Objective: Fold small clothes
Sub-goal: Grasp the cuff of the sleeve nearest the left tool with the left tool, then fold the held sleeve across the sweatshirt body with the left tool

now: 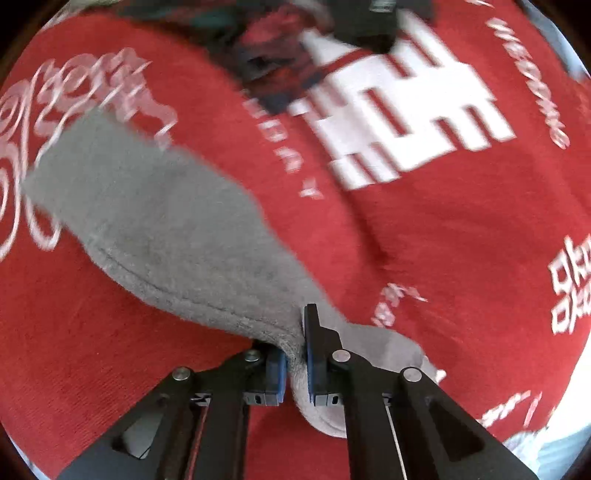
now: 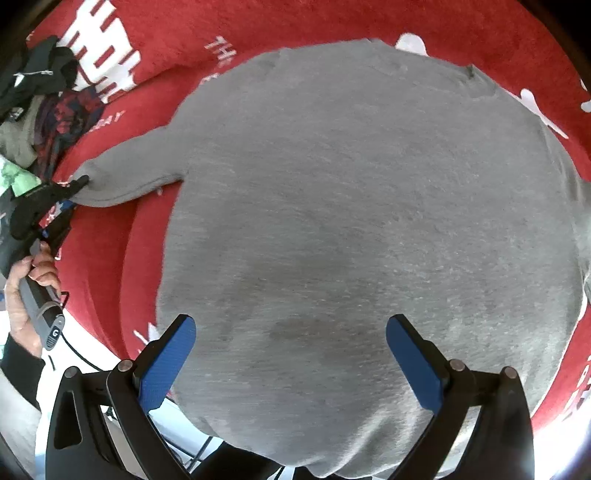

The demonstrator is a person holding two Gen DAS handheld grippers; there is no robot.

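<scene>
A small grey sweatshirt (image 2: 351,206) lies flat on a red printed cloth (image 2: 155,29). My left gripper (image 1: 295,354) is shut on the cuff of its grey sleeve (image 1: 166,221), which stretches away up and to the left. In the right wrist view the left gripper (image 2: 79,182) pinches that sleeve end at the far left. My right gripper (image 2: 291,343) is open, its blue pads (image 2: 170,358) spread above the lower body of the sweatshirt, holding nothing.
The red cloth (image 1: 406,240) carries white lettering and covers the surface. A heap of dark and patterned clothes (image 1: 280,55) lies at the far edge, also seen in the right wrist view (image 2: 48,96). A hand (image 2: 26,291) holds the left gripper's handle.
</scene>
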